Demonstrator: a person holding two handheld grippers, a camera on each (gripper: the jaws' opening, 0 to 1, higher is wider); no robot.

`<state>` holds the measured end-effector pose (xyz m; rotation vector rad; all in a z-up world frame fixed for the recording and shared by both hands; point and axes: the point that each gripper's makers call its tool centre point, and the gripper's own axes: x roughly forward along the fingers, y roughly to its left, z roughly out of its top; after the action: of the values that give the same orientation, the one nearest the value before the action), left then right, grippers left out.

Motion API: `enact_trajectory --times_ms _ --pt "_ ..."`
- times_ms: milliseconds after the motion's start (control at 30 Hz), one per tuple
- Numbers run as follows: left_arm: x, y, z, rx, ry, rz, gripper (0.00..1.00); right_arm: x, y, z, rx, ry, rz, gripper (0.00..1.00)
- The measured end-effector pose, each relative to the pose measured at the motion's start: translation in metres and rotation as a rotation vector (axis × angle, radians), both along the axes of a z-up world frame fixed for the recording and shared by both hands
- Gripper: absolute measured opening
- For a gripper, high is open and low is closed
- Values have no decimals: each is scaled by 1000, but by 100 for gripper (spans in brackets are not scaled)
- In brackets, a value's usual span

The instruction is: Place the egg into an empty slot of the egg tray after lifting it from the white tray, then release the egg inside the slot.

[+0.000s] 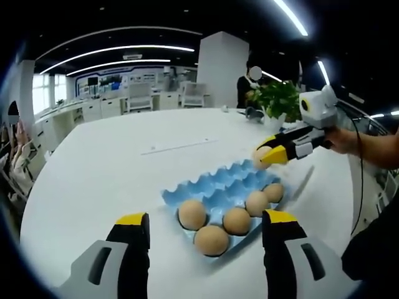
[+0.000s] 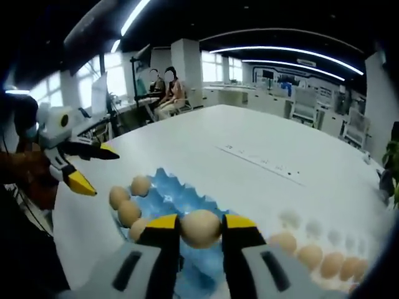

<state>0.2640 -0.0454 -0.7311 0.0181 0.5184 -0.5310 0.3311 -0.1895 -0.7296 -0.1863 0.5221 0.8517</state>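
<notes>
White table [image 1: 112, 162]; blue egg tray [image 1: 215, 180] holding five eggs. Right gripper [image 2: 201, 229] grasping one egg [image 2: 200, 228]; left gripper [image 1: 202, 225] released.

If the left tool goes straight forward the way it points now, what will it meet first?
Most likely the brown eggs at the near end of the blue egg tray, which lie between the open jaws of the left tool. Depth is hard to judge; it might pass just above them.
</notes>
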Motion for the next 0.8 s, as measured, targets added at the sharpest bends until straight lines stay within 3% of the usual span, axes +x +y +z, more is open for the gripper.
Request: enact_trajectory --times_ms 400,800 --pt "0 1 0 2 0 -3 72 -5 62 0 35 6 116 26" --pt "0 0 2 2 -5 -10 71 -13 86 -11 22 27 184 26"
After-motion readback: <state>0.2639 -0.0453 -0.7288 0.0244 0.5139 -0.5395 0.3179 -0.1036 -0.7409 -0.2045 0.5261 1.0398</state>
